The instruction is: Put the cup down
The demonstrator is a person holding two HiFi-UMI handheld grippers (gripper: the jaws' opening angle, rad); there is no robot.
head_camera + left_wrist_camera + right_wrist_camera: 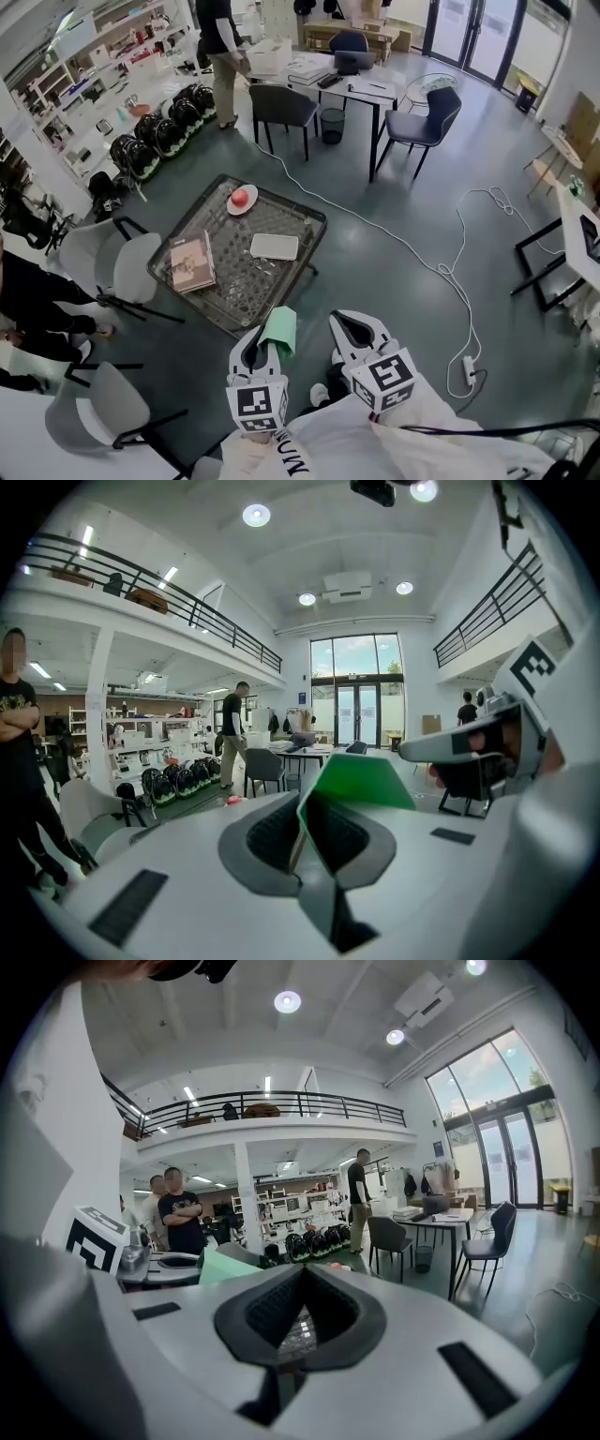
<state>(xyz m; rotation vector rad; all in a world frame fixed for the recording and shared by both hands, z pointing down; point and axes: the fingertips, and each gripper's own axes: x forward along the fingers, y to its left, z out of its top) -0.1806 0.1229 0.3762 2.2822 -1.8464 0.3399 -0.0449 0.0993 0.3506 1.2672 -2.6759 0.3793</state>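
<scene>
Head view: grips cup [278,330] by its wall in left claw [261,347], at bench's [239,281] near edge. Carry over a bare spot, lower upright, then unclench; hold shut, empty right claw [356,330] clear.

Open double-height room: grey floor [412,309] with a white cable [441,267] trailing across, low glass table [246,286], desk [361,91] with dark chairs [281,105] beyond, shelves [103,56] along the left wall, glass doors [356,710], railed balcony [272,1105], round ceiling lights [288,1001] on.
</scene>
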